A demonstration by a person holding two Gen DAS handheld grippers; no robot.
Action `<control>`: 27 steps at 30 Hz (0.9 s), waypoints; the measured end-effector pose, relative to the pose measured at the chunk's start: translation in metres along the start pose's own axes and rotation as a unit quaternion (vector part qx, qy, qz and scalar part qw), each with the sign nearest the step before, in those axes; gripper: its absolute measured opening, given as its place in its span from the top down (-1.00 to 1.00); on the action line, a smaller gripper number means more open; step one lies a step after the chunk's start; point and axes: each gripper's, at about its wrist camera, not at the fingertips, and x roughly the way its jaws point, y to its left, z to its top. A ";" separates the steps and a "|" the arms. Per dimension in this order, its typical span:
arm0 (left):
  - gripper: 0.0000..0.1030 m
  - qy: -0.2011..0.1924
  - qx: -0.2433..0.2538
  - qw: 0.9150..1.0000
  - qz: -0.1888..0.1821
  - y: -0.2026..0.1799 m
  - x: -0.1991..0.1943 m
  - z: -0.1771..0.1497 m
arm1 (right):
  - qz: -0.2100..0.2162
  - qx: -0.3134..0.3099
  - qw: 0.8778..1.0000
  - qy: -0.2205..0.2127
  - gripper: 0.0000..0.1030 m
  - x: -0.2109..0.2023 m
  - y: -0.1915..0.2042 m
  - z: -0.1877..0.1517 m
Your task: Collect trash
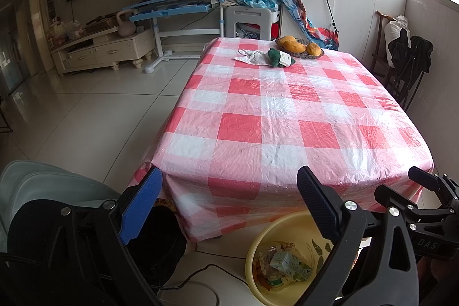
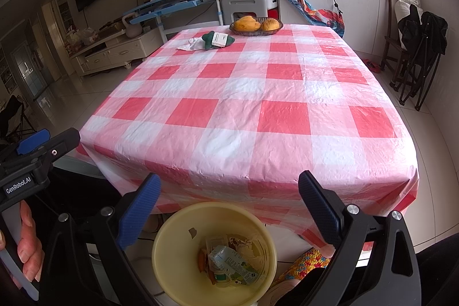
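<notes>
**A:** While both views are up: left tongs (image 1: 229, 202) state?

**B:** Spread wide, nothing between the fingers. Blue pad on one finger (image 1: 140, 208), black pad on the other. They hang off the near edge of the surface (image 1: 287, 116), touching nothing. The right wrist view also catches them at its left edge, with the person's hand (image 2: 27, 245) on the grip.

**A:** Right tongs (image 2: 228, 204)?

**B:** Same: wide open, empty, no contact. They sit above the yellow bin (image 2: 178, 257), which stands on the floor just in front of the surface's near edge.

**A:** Where's the trash?

**B:** Some is in the bin: a small green-and-white carton (image 2: 232, 265), a clear plastic tray and orange scraps under it. In the left wrist view the bin (image 1: 258, 271) is low and right of centre, partly hidden by the black finger.

**A:** Anything on top?

**B:** Far end only. A crumpled white tissue (image 2: 190, 44) lies touching a dark green item with a white label (image 2: 218, 40); can't tell what that item is. Just behind them is a woven basket (image 2: 256, 30) holding mangoes (image 2: 249, 22). The checked red-and-white cloth covers the whole surface and drapes over the near edge.

**A:** Distance from tongs to the tissue?

**B:** Well apart: opposite ends of the surface.
</notes>
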 end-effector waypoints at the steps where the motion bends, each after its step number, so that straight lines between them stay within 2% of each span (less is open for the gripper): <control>1: -0.78 0.000 0.000 1.000 0.000 0.000 0.000 0.000 | 0.000 0.000 1.000 0.000 -0.80 0.000 -0.001 0.000; 27: -0.78 0.000 -0.004 1.000 -0.002 0.002 0.000 0.001 | 0.000 -0.001 1.000 0.002 -0.80 0.001 0.001 -0.001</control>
